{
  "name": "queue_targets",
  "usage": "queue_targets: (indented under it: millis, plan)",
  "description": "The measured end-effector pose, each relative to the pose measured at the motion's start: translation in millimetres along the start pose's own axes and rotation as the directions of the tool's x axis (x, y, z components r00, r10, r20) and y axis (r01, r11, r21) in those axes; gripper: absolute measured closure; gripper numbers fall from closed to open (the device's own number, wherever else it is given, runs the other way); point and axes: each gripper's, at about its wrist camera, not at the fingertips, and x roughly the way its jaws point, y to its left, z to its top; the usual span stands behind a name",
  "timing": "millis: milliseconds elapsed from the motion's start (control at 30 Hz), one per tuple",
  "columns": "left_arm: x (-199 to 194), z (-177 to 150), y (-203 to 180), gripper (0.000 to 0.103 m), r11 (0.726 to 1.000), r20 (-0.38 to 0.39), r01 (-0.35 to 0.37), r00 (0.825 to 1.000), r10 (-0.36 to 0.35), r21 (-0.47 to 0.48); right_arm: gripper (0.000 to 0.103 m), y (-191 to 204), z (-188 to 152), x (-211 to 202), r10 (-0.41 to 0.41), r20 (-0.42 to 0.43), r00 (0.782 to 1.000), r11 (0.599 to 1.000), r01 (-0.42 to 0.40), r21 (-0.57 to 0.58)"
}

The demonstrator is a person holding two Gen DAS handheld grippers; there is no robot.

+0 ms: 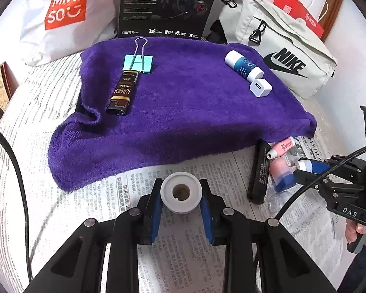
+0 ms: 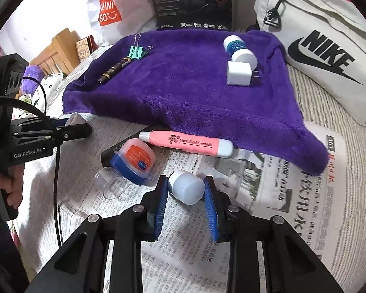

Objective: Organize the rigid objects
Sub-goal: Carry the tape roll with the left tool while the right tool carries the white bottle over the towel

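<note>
My left gripper (image 1: 181, 195) is shut on a white round cap-like piece (image 1: 181, 191) with a centre hole, just in front of the purple towel (image 1: 183, 102). My right gripper (image 2: 186, 189) is shut on a small pale blue bottle (image 2: 188, 186) over the newspaper. On the towel lie a green binder clip (image 1: 137, 63), a dark lighter (image 1: 122, 92), a white and blue bottle (image 1: 242, 66) and a white charger (image 1: 260, 87). By the towel's front edge lie a pink flashlight earpick (image 2: 185, 143), a blue jar with an orange label (image 2: 134, 161) and a black bar (image 1: 257, 171).
Newspaper (image 2: 268, 207) covers the surface in front of the towel. A clear cap (image 2: 107, 183) lies by the blue jar. Behind the towel stand a Miniso bag (image 1: 66, 7), a black Edifier box (image 1: 166, 5) and a beige Nike bag (image 1: 288, 48).
</note>
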Motion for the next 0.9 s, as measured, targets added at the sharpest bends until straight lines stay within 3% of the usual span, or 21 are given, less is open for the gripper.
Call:
queue_targets:
  millis: [467, 900]
  plan:
    - [-32, 3, 2, 0.076, 1.000, 0.039, 0.007, 0.999, -0.007, 0.006, 0.073, -12, -3, -16, 0.057, 0.032, 0.998, 0.997, -0.058, 0.042]
    - [-43, 13, 10, 0.076, 1.000, 0.067, 0.013, 0.998, -0.013, 0.002, 0.073, -17, 14, -30, 0.038, 0.073, 0.997, 0.999, -0.040, 0.028]
